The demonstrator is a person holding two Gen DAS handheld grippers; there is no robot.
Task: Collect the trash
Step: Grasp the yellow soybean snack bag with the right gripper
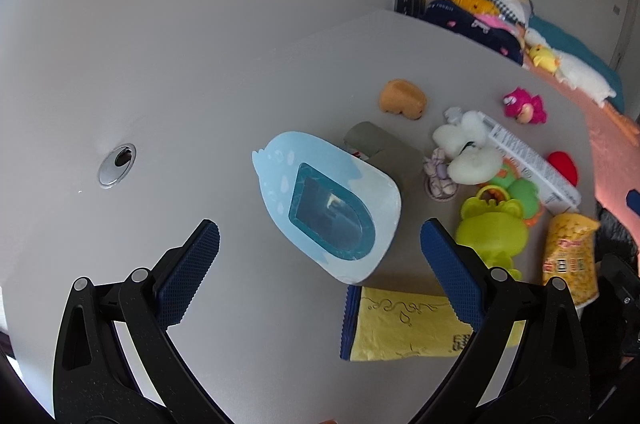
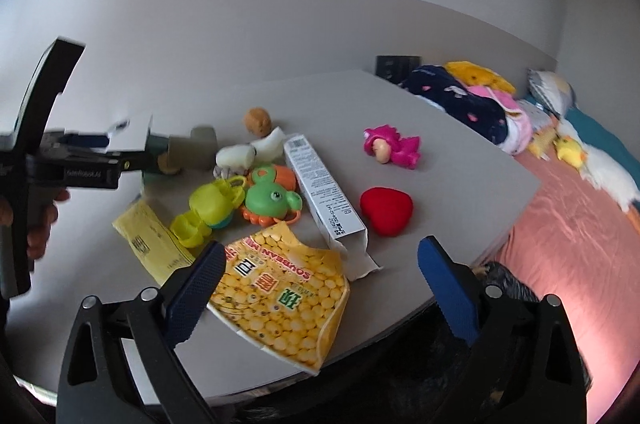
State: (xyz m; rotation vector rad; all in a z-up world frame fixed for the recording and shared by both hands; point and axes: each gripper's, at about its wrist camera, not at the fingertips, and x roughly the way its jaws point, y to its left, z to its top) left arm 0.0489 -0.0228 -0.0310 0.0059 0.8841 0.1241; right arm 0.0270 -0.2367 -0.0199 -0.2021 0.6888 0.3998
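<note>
Both tongs gape wide, gripping nothing. Left tongs (image 1: 320,252) hang over the blue packet (image 1: 332,207); right tongs (image 2: 320,274) hover above the yellow bag (image 2: 280,296) at the worktop (image 2: 460,183) edge.

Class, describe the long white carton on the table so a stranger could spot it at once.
Start at the grey table. Among the toys, beside the red heart, lies the long white carton. It alone is a printed box, one end torn open.
</note>
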